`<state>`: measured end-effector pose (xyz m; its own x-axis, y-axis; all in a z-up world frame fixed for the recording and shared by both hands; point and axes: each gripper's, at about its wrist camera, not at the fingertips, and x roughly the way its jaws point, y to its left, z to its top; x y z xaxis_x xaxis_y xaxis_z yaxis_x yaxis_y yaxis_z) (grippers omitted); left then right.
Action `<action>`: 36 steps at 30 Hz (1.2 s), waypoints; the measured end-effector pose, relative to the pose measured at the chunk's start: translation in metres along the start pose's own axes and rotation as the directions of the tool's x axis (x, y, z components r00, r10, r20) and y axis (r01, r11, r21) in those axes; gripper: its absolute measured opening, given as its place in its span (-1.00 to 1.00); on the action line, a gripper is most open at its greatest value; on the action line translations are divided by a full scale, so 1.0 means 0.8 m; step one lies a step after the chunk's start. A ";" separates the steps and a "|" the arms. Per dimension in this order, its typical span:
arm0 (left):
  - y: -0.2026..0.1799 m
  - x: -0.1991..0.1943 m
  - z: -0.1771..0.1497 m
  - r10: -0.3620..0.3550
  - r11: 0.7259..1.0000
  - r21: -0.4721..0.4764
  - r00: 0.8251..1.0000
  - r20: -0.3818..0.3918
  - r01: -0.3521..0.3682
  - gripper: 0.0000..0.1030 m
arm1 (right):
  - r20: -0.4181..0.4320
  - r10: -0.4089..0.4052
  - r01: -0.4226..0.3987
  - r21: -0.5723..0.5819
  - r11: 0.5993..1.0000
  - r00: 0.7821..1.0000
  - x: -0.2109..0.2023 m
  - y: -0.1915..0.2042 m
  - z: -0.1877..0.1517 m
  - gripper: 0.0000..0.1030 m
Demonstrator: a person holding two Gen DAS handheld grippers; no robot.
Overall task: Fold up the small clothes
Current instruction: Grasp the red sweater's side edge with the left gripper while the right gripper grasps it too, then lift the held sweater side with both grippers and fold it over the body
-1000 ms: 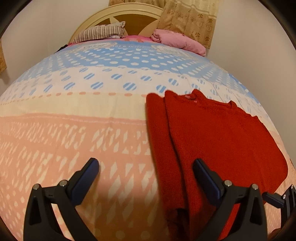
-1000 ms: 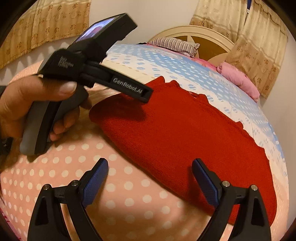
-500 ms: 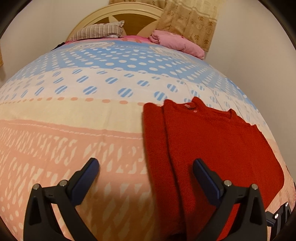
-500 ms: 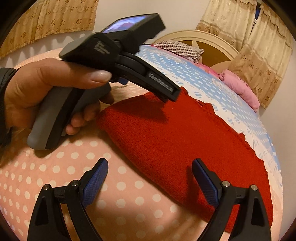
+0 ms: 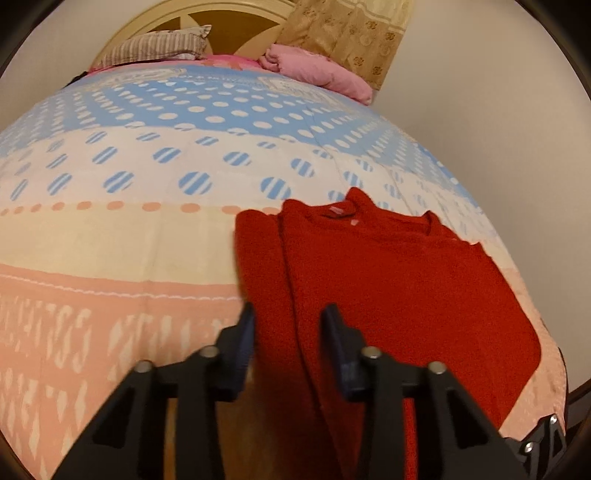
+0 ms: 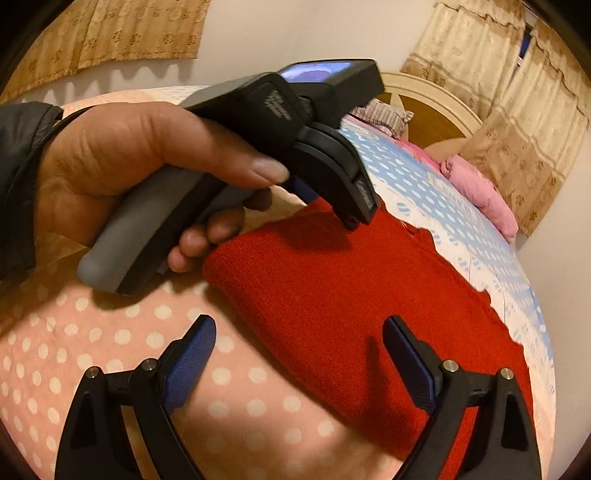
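Fingers of the left gripper (image 5: 287, 334) are closing, their blue pads on either side of the near left strip of the red knitted sweater (image 5: 399, 280); whether the pads already press the knit cannot be told. Fingers of the right gripper (image 6: 299, 360) stand wide and hold nothing, poised over the sweater's near edge, one pad above the pink dotted bedspread (image 6: 122, 332) and the other above the red cloth. The sweater lies flat on the bed, neckline pointing toward the cream wooden headboard (image 5: 177, 18), with its left side already turned in as a long narrow panel. That suggests the first lengthwise fold is made on one side. Judging by how it lies, the far side and the crosswise fold, hem to collar, remain to be done. A person's hand (image 6: 122, 177) grips the left tool's grey handle
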<state>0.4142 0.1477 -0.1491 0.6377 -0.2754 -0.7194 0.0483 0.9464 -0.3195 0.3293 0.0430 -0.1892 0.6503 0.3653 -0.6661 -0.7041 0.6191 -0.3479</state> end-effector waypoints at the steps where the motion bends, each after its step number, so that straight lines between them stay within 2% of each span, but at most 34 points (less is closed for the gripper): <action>1: -0.001 0.000 0.001 -0.009 1.000 0.005 1.000 -0.001 0.009 -0.60 | 0.000 0.002 -0.002 -0.004 1.000 1.000 0.001 0.001 0.001 0.78; 3: 0.001 -0.001 0.003 -0.047 0.999 -0.005 0.999 -0.003 0.047 -0.68 | -0.003 0.028 -0.028 -0.004 1.000 1.000 0.002 0.001 0.002 0.29; 4: 0.003 -0.002 0.004 -0.066 0.998 -0.023 0.998 -0.003 0.066 -0.70 | -0.013 0.044 -0.044 0.002 0.999 0.999 0.005 -0.001 0.003 -0.33; 5: 0.004 -0.003 0.006 -0.080 0.996 -0.037 0.997 -0.001 0.079 -0.70 | -0.022 0.059 -0.059 0.011 0.998 0.998 0.006 -0.003 0.002 -0.52; 6: 0.006 -0.006 0.008 -0.099 0.993 -0.058 0.995 0.006 0.099 -0.71 | -0.013 0.071 -0.071 0.022 0.997 0.997 0.004 -0.006 0.001 -0.54; 7: 0.007 -0.009 0.010 -0.116 0.990 -0.078 0.993 0.012 0.116 -0.71 | -0.002 0.088 -0.087 0.033 0.996 0.996 0.000 -0.009 0.000 -0.67; 14: -0.019 -0.038 0.029 -0.203 0.969 -0.126 0.977 0.072 0.210 -0.72 | 0.108 0.130 -0.145 0.137 0.980 0.986 -0.041 -0.043 -0.015 -0.73; 22: -0.088 -0.058 0.054 -0.263 0.960 -0.066 0.959 0.110 0.271 -0.72 | 0.199 0.134 -0.187 0.281 0.941 0.971 -0.081 -0.095 -0.046 -0.74; 28: -0.135 -0.052 0.065 -0.294 0.954 -0.031 0.950 0.106 0.299 -0.72 | 0.244 0.128 -0.218 0.390 0.895 0.961 -0.101 -0.135 -0.073 -0.74; 36: -0.200 -0.033 0.067 -0.351 0.936 0.011 0.933 0.076 0.351 -0.72 | 0.286 0.137 -0.275 0.527 0.804 0.948 -0.121 -0.183 -0.116 -0.75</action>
<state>0.4311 0.0128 -0.0459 0.6367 -0.5761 -0.5126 0.2776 0.7914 -0.5447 0.3431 -0.1476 -0.1355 0.6021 0.6300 -0.4905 -0.5945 0.7638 0.2514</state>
